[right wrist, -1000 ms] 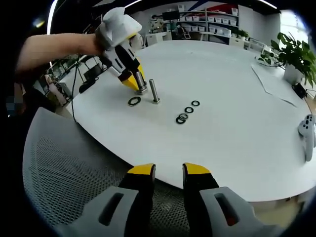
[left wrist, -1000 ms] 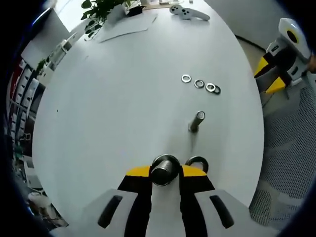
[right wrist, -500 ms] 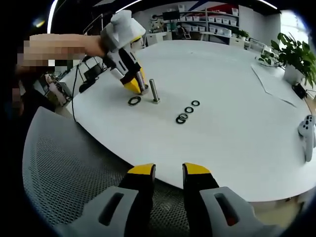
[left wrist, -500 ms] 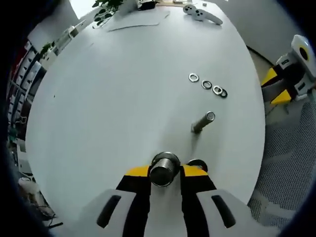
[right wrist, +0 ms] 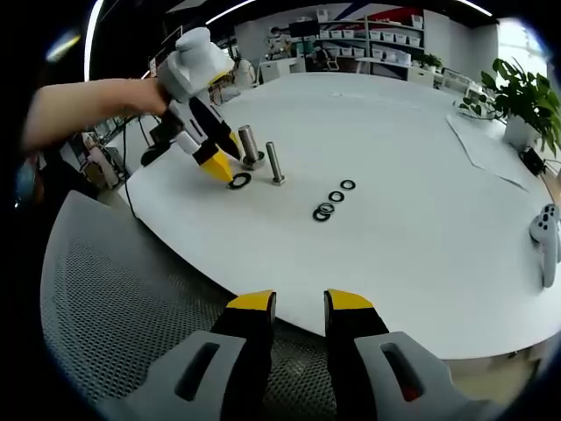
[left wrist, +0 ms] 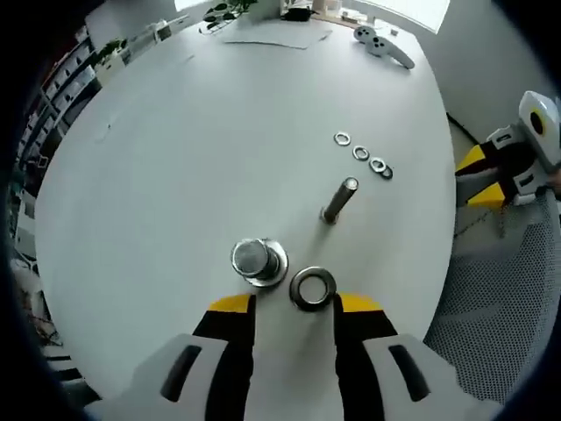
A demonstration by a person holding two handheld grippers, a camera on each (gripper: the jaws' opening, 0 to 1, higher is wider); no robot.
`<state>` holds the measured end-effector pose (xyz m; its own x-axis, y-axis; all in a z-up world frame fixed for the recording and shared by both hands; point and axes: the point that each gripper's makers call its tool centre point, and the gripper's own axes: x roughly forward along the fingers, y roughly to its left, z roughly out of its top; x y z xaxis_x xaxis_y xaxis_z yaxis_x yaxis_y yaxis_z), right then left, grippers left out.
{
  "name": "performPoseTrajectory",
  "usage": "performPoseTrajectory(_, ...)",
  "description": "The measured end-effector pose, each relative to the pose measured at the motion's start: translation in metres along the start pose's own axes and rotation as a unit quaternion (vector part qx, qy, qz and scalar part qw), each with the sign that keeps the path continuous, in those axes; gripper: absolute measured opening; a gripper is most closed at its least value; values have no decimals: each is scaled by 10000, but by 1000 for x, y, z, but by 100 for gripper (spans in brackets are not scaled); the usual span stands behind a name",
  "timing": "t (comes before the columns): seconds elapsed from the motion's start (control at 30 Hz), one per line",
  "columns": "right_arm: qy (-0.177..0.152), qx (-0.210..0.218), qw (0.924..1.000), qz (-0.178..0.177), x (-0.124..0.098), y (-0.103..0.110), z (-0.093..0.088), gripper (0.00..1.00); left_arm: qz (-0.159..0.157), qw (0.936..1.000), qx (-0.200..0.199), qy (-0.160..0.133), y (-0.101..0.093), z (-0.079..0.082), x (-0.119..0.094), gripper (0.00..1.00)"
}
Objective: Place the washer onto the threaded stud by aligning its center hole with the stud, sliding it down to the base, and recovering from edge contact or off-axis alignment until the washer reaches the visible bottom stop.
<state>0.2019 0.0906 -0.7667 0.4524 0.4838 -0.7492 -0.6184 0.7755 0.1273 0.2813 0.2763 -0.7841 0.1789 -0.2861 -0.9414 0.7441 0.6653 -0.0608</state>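
While the right tool [right wrist: 294, 303] waited open and empty well apart, the open, empty left tool [left wrist: 294, 305] stood just before the flat washer [left wrist: 313, 287], with the upright stud [left wrist: 338, 199] beyond it.

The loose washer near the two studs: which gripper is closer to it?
Left. The left gripper has its open tips right beside the washer on the table. The right gripper hangs back past the table edge, over a mesh chair.
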Motion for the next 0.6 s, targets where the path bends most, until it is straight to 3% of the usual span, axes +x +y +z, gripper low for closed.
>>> performPoseTrajectory(0.2,-3,7,10000,-4,0,0,0,25,-117,9998,-49,-173,-12,3,4,33)
performPoseTrajectory(0.33,4,3,10000,-1,0,0,0,25,-172,9998,119,-4,-21,2,11,33)
performPoseTrajectory(0.53,6,9,10000,4,0,0,0,25,4,9983,567,95,-18,5,14,31)
performPoseTrajectory(0.6,3,8,10000,5,0,0,0,25,196,9955,915,163,-14,4,14,28)
